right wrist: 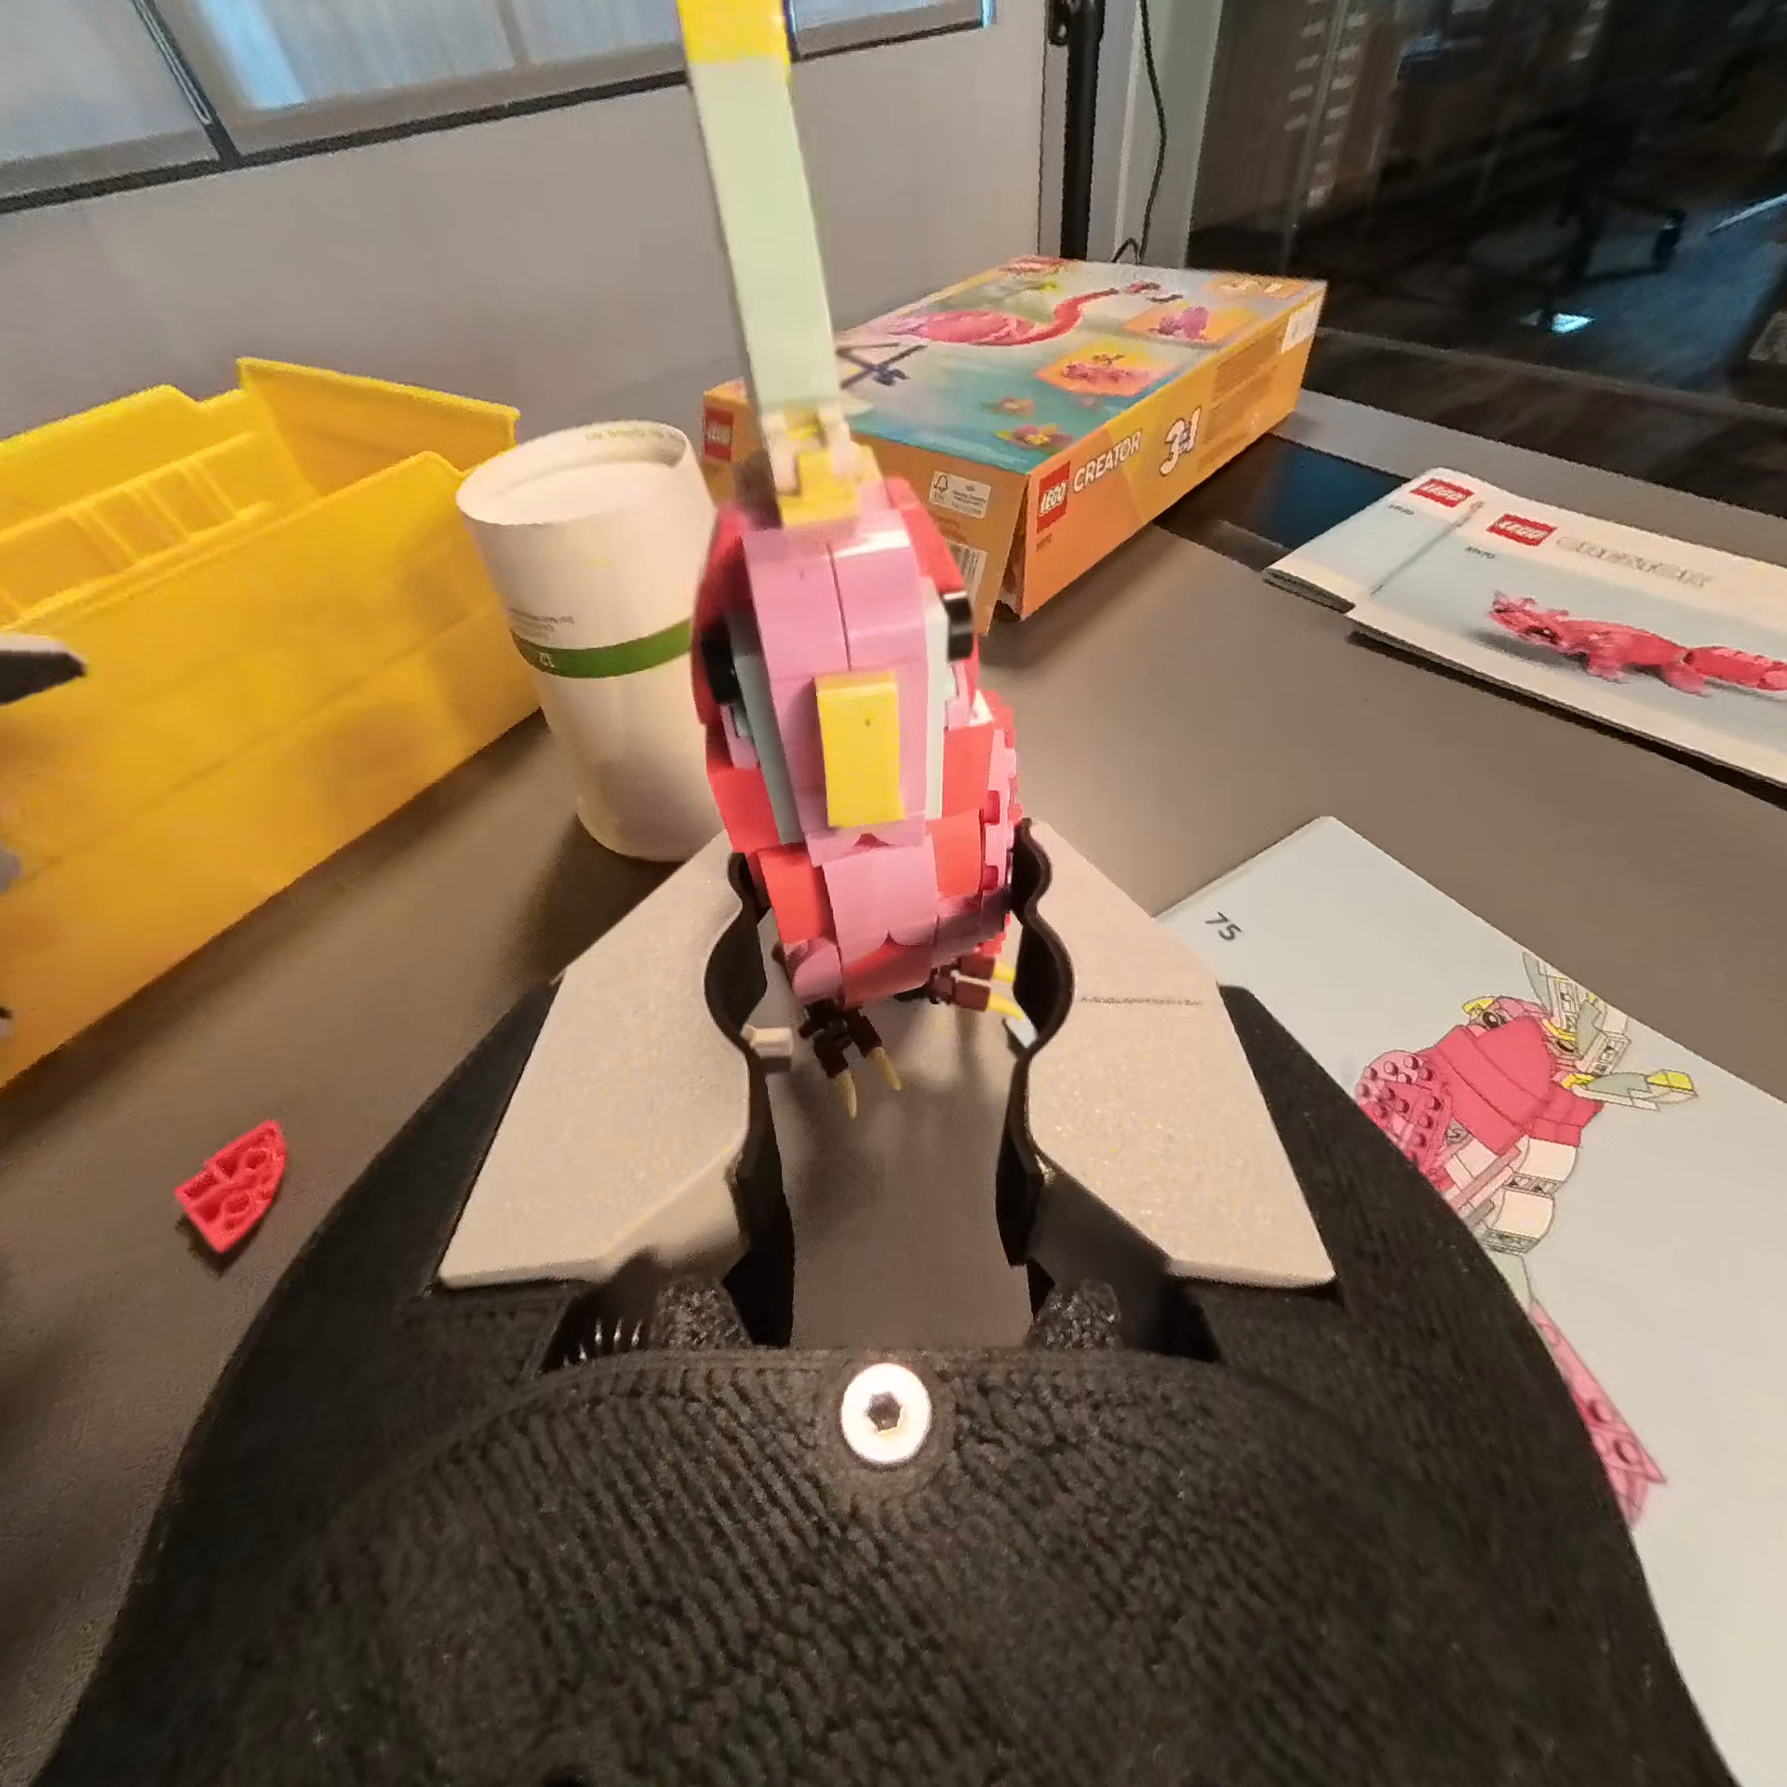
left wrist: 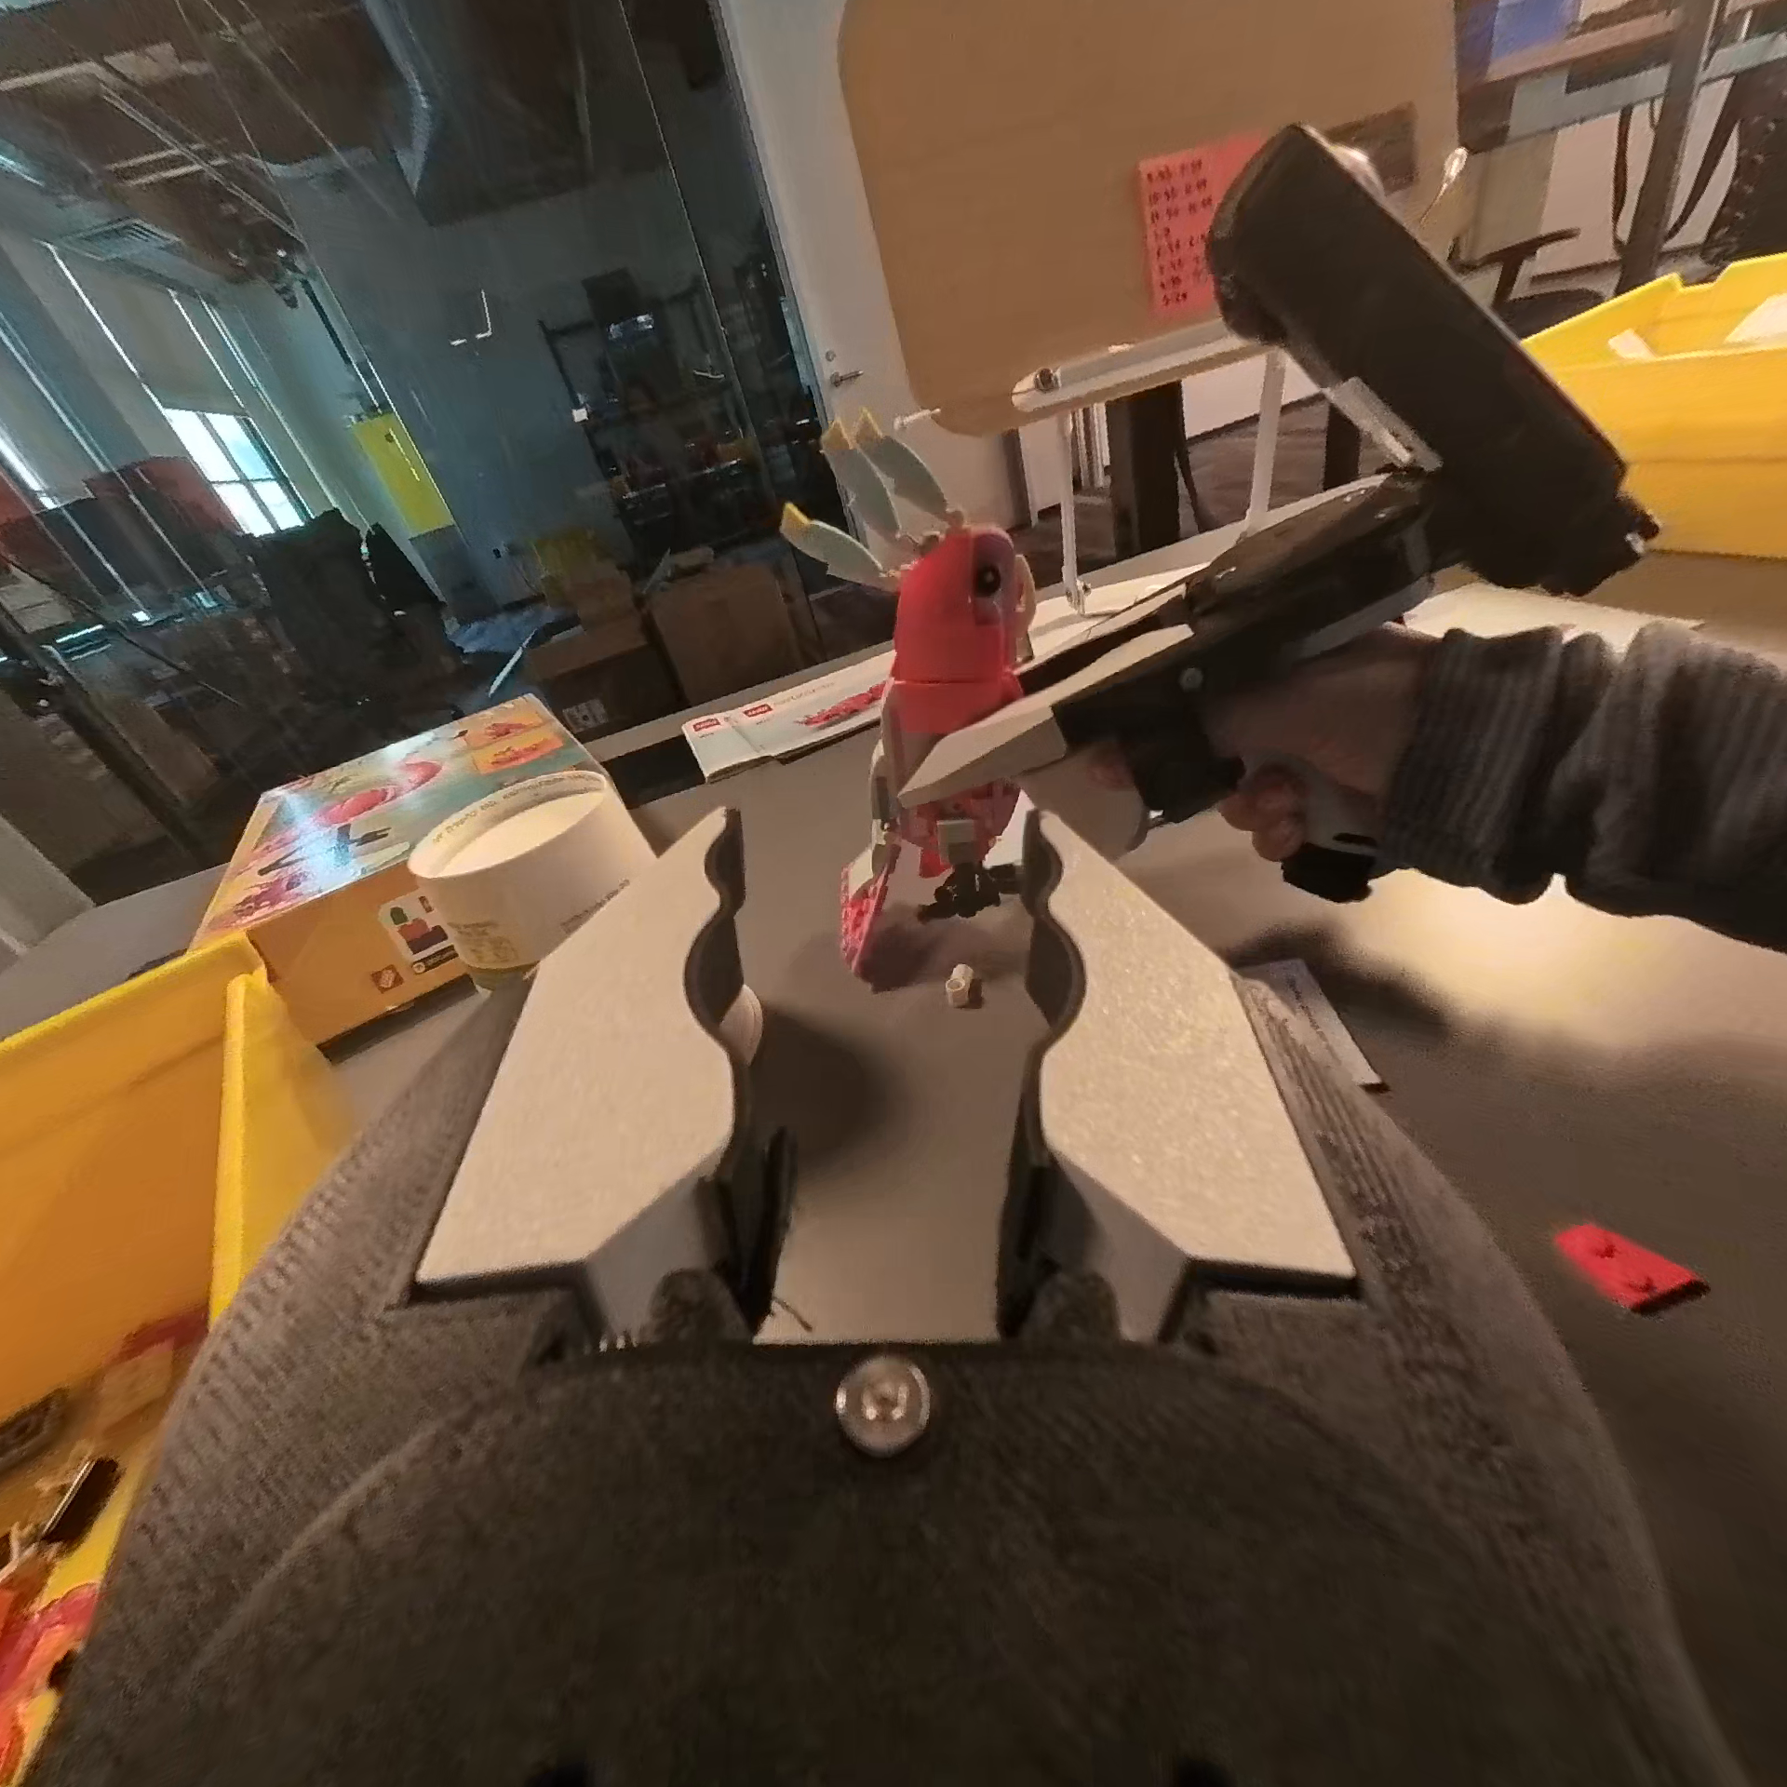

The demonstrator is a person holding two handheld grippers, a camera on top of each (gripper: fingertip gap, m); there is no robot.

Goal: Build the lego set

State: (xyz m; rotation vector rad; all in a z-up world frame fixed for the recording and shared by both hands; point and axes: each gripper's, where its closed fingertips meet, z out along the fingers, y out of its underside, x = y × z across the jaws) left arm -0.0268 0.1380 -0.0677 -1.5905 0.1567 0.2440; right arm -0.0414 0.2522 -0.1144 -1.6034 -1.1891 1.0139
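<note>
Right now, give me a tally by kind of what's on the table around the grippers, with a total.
Brick-built pink bird, gripped by the right gripper: 1
Loose bricks: 2, one red, one small white
White paper cup: 1
Toy set box: 1
Instruction booklets: 2
Yellow bins: 2
Total: 9

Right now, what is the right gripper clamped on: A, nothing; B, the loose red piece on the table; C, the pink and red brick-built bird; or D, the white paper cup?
C: the right gripper has both pads pressed against the lower body of the brick-built bird.
</note>
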